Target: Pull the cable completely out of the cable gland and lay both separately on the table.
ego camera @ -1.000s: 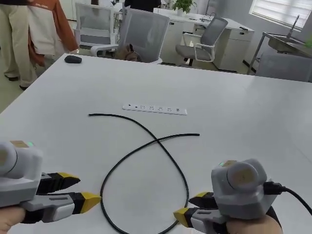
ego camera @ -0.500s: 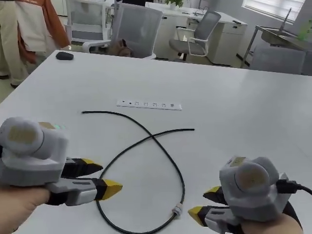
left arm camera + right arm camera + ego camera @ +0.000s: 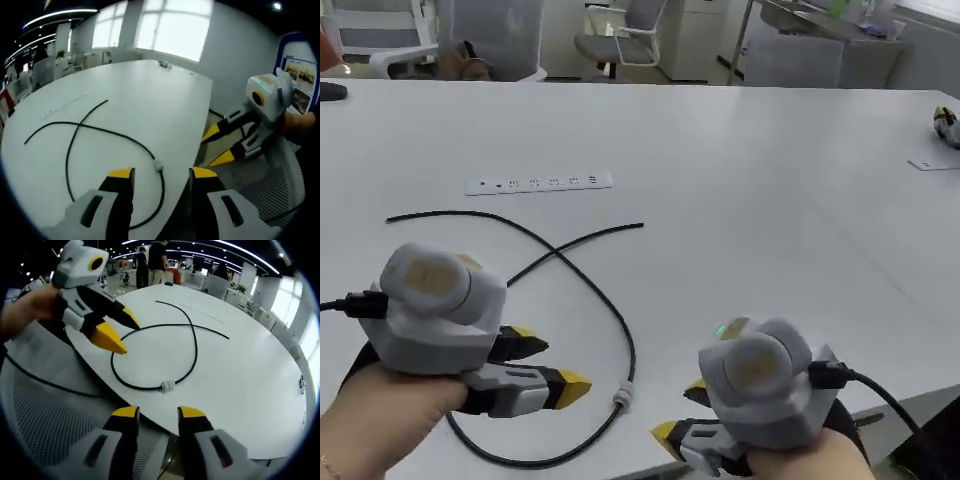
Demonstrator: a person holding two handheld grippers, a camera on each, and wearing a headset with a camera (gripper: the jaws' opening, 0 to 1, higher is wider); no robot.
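The black cable [image 3: 556,251] lies in a crossed loop on the white bench [image 3: 770,200]. The cable gland [image 3: 622,397] sits threaded on it at the loop's near right, close to the bench's near edge. The left gripper [image 3: 560,365] hovers just left of the gland and the right gripper [image 3: 678,412] just right of it. Both have their fingers spread and hold nothing. A power strip [image 3: 540,183] lies beyond the loop.

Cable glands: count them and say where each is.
1. The cable gland is threaded on the black cable, at the near side of its loop on the table. Nothing suggests another is hidden.
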